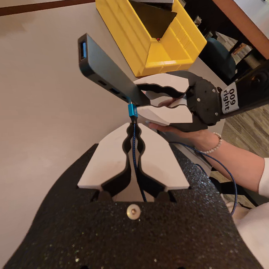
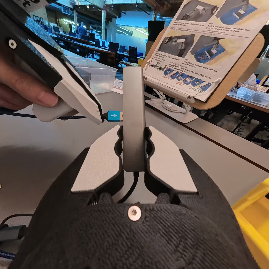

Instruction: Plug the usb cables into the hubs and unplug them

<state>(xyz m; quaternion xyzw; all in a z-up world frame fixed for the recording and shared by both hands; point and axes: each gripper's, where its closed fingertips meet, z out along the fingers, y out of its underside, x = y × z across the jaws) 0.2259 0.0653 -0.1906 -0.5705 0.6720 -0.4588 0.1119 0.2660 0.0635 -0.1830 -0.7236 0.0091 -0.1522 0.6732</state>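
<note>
Above the grey tabletop (image 2: 43, 138), with the yellow bin (image 1: 160, 48) near my right side and open room to my left, my right tongs (image 2: 133, 128) are clamped on the grey hub (image 2: 133, 101). My left tongs (image 1: 133, 125) pinch the braided cable (image 1: 134, 145) behind its blue plug (image 2: 114, 116), only partly seated; I judge insertion unfinished.

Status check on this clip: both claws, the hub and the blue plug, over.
Left claw shut on blue braided cable just behind blue plug. Right claw shut on grey hub, held off the table. Plug tip at hub's side port, metal showing. Nothing in the way.
</note>
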